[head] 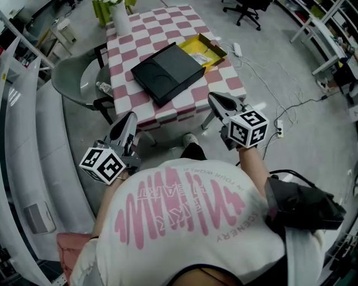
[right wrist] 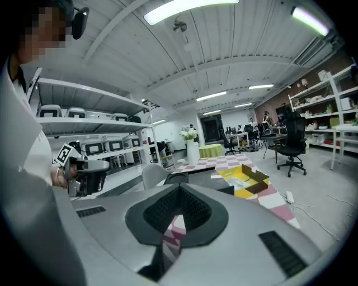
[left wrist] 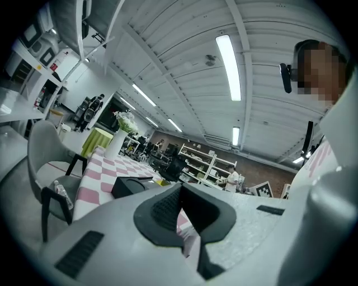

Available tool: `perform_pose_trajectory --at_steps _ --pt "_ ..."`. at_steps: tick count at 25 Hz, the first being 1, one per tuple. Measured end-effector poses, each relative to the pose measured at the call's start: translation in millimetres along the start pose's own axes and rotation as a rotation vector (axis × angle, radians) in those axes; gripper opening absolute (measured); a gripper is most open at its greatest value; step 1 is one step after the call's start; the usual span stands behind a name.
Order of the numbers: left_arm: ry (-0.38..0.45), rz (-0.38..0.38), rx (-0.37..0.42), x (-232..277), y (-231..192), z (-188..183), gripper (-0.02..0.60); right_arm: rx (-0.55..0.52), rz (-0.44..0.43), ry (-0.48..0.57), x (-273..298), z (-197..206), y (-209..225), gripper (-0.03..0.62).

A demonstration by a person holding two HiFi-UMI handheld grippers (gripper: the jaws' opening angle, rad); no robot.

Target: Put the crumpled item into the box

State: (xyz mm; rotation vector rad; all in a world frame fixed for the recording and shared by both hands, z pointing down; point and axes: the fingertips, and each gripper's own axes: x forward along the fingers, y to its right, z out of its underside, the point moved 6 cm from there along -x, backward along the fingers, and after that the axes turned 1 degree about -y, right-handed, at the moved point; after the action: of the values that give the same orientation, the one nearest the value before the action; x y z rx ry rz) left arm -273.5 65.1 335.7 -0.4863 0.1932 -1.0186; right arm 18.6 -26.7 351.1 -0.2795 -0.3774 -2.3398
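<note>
An open yellow box (head: 206, 50) lies on the pink-checked table (head: 184, 106), with something pale inside that I cannot make out. A flat black box (head: 166, 71) rests beside it. Both grippers hang in front of the table's near edge, clear of it. My left gripper (head: 129, 117) has its jaws together with nothing in them, and so does my right gripper (head: 216, 97). In the right gripper view the yellow box (right wrist: 249, 181) and black box (right wrist: 206, 180) show past the shut gripper (right wrist: 179, 189). The left gripper view shows the black box (left wrist: 131, 186) beyond its shut gripper (left wrist: 180, 189).
A white vase (head: 120, 20) stands at the table's far left corner. A grey chair (head: 75, 78) with a plastic bottle (head: 103, 87) on it sits left of the table. Cables and a power strip (head: 279, 128) lie on the floor to the right. An office chair (head: 246, 10) stands beyond.
</note>
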Motion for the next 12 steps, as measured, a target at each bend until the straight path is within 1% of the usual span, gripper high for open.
perform_pose_trajectory --at_steps 4,12 --pt "-0.006 0.008 -0.010 -19 7 10 0.008 0.009 0.014 -0.013 -16 13 -18 0.006" --pt "-0.021 0.020 -0.031 -41 25 19 0.007 0.015 0.016 -0.032 -45 16 -40 0.006"
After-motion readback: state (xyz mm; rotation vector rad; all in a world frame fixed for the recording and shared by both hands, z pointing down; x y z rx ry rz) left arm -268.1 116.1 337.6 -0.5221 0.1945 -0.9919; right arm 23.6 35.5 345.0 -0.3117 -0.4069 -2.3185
